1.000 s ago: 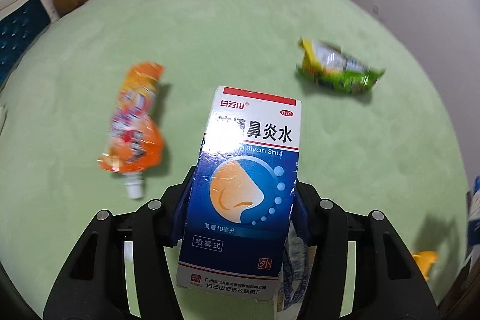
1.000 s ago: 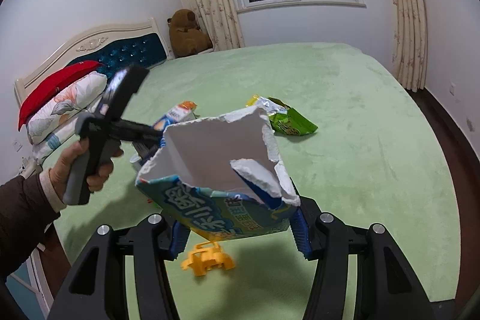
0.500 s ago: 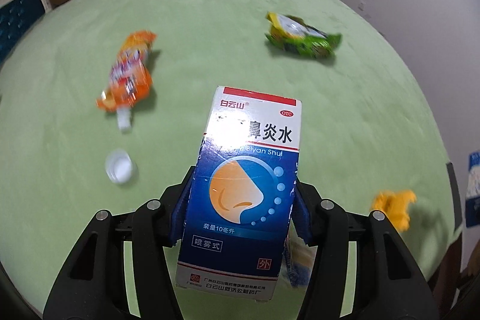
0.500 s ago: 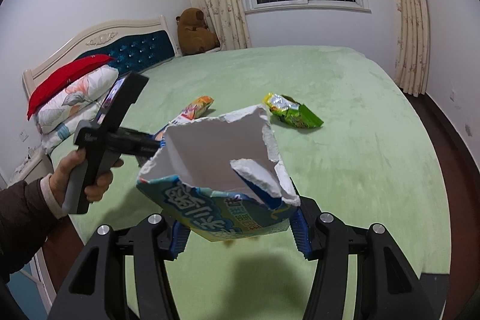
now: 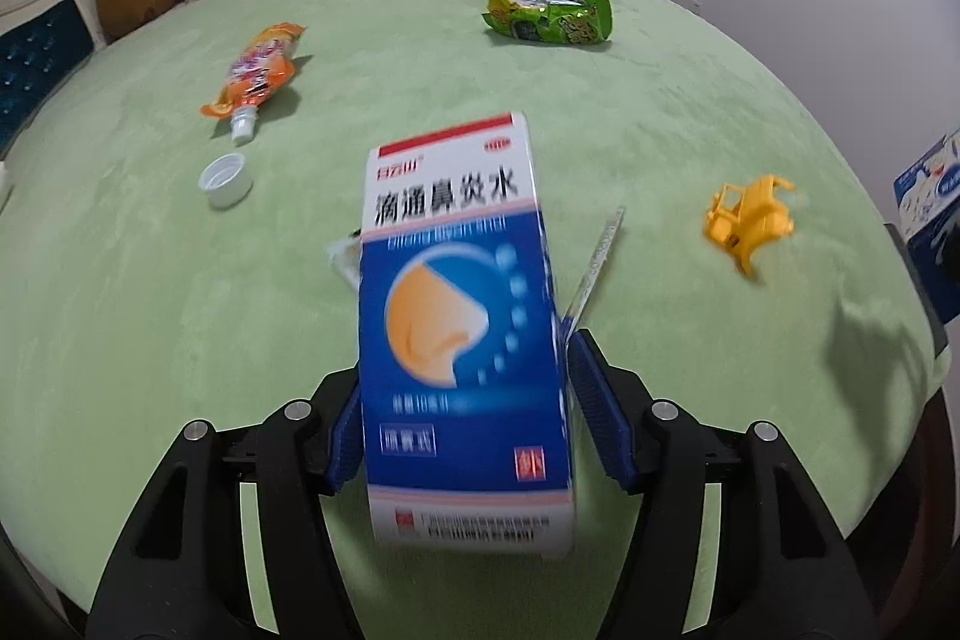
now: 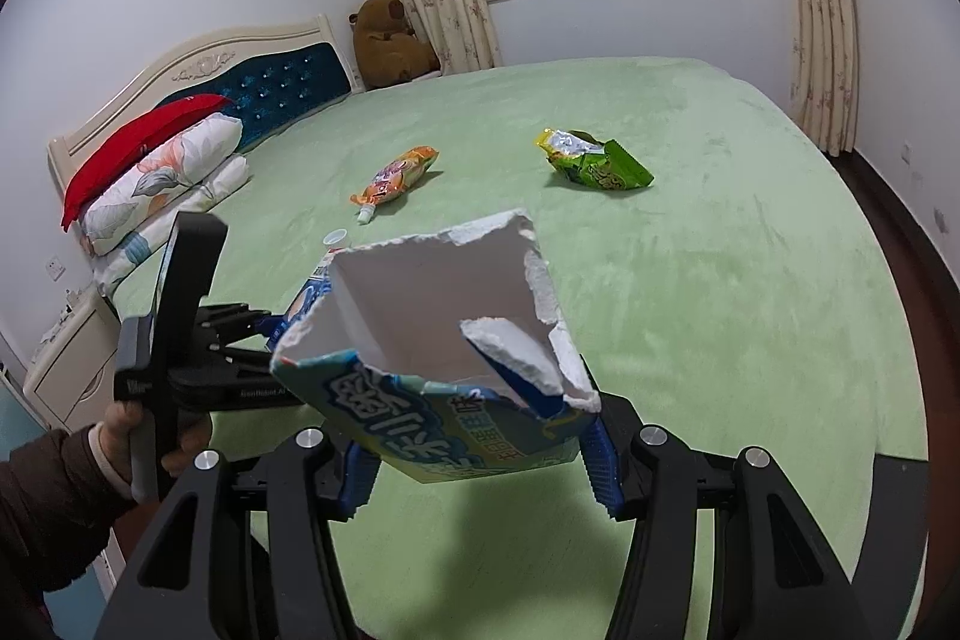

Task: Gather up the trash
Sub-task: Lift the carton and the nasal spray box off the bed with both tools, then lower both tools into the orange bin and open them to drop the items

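Observation:
My left gripper (image 5: 465,421) has widened and the blue and white medicine box (image 5: 462,334) between its jaws is blurred and tilted; the right pad stands clear of it. My right gripper (image 6: 480,451) is shut on a torn, open paper carton (image 6: 444,340) held above the green bed. The left gripper (image 6: 228,364) shows in the right wrist view, just left of the carton. On the bed lie an orange drink pouch (image 5: 258,70), a white cap (image 5: 226,180), a green snack bag (image 5: 546,17) and a yellow plastic piece (image 5: 750,220).
The green bedspread (image 6: 720,280) fills both views. Pillows (image 6: 162,178) and a blue headboard (image 6: 270,88) stand at the left, a brown plush toy (image 6: 390,40) at the back. Dark floor (image 6: 924,244) runs along the bed's right side.
My left gripper has pulled back and up, so more of the bed shows. Its jaws have widened and the medicine box has tilted and blurred. The right gripper rose slightly with the carton.

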`<state>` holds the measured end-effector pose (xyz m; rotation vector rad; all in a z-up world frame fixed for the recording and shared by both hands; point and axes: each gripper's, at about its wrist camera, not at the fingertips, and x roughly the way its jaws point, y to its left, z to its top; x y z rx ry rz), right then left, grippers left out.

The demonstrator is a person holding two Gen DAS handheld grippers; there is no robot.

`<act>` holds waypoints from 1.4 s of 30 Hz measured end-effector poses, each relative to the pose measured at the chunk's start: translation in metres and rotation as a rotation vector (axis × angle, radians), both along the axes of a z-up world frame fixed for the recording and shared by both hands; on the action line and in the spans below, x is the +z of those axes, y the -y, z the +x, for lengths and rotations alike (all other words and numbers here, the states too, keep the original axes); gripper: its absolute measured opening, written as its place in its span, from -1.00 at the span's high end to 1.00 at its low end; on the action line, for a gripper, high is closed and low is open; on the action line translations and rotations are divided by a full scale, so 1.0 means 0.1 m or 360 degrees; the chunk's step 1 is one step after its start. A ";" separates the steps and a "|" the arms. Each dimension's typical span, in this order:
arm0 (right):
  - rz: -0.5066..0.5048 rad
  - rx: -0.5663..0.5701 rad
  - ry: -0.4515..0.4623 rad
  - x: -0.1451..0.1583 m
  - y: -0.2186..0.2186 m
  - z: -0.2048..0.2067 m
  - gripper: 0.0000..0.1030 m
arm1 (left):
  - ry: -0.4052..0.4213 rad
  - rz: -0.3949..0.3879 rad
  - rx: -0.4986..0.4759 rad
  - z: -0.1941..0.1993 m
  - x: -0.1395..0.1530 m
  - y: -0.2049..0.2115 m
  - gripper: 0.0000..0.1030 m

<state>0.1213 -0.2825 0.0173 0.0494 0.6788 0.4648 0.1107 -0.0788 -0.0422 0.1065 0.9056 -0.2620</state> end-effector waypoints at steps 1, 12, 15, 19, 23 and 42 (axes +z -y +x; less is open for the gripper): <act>0.0001 -0.0003 -0.0003 0.00 0.00 -0.01 -0.06 | 0.0001 -0.0013 0.0004 -0.03 -0.01 -0.01 -0.06; 0.0010 -0.0023 -0.0048 -0.11 0.05 -0.16 -0.06 | 0.0080 -0.0066 0.0051 -0.42 0.01 -0.18 -0.04; 0.0015 -0.0025 -0.0062 -0.15 0.05 -0.20 -0.06 | 0.0079 -0.0081 0.0054 -0.57 -0.01 -0.19 -0.04; 0.0015 -0.0020 -0.0088 -0.21 0.04 -0.30 -0.06 | 0.0087 -0.0069 0.0092 -0.80 -0.02 -0.17 -0.03; 0.0002 0.0016 -0.0099 -0.24 -0.02 -0.48 -0.06 | 0.0124 -0.0058 0.0090 -1.09 0.03 -0.08 -0.03; -0.0156 0.0091 -0.0123 -0.48 -0.17 -1.44 -0.06 | 0.0094 0.0030 -0.0097 -2.13 -0.03 0.31 -0.03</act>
